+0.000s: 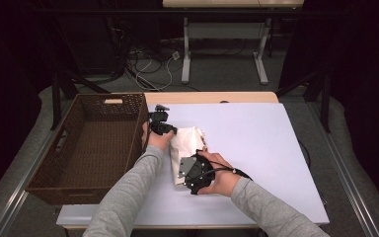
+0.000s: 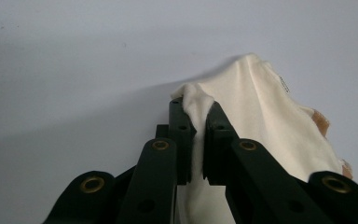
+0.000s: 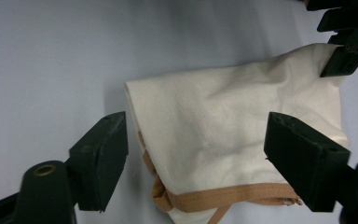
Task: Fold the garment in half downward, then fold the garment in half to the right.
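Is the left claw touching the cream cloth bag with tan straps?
Touching. In the left gripper view, the left claw is shut on a pinched fold of the cream cloth bag.

I'm scanning for anything readable and coming up short. There's a small label [image 2: 283,84] sewn on the cream cloth bag [image 2: 261,121], up near its peak in my left gripper view, with dark marks on it, but they're too small and blurred for me to make out a single letter. Nothing printed on the bag's tan trim [image 3: 223,198] below that label's side, either. No words, brands or numbers I can read anywhere.
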{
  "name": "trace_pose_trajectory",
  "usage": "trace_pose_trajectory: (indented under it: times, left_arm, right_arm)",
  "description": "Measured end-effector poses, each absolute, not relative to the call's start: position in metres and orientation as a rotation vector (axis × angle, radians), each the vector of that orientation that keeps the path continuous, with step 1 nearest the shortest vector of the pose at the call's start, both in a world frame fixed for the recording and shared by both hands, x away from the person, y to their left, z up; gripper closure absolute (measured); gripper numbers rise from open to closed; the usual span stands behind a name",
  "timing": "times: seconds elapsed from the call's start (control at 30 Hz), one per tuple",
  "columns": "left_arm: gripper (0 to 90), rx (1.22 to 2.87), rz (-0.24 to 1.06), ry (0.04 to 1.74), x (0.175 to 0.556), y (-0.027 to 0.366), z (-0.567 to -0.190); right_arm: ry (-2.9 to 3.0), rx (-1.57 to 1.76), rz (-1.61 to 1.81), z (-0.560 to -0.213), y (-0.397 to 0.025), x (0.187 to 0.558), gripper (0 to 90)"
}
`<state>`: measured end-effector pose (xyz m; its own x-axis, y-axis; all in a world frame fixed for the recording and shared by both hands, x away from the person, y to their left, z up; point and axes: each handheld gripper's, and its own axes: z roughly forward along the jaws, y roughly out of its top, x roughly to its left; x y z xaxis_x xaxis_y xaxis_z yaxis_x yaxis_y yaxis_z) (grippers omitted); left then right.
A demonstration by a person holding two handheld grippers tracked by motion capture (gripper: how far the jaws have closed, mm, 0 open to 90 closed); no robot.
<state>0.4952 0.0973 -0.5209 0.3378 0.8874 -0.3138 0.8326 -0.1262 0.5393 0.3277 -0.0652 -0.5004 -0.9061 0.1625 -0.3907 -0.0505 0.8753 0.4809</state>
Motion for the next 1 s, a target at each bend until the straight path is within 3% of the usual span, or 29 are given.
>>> trace_pose_trajectory:
  times: [0.33, 0.5, 1.0]
  left_arm:
    - [84.4, 1.966, 0.111, 1.506, 0.496, 0.097, -0.522]
    - [84.5, 1.961, 0.110, 1.507, 0.496, 0.096, -0.522]
    - [84.5, 1.965, 0.112, 1.507, 0.496, 0.095, -0.523]
  right_arm:
    - [2.635, 0.025, 0.668, -0.503, -0.064, 0.327, 31.6]
    - [2.654, -0.024, 0.672, -0.507, -0.064, 0.326, 40.5]
    - [2.708, -0.064, 0.603, -0.524, -0.061, 0.325, 49.9]
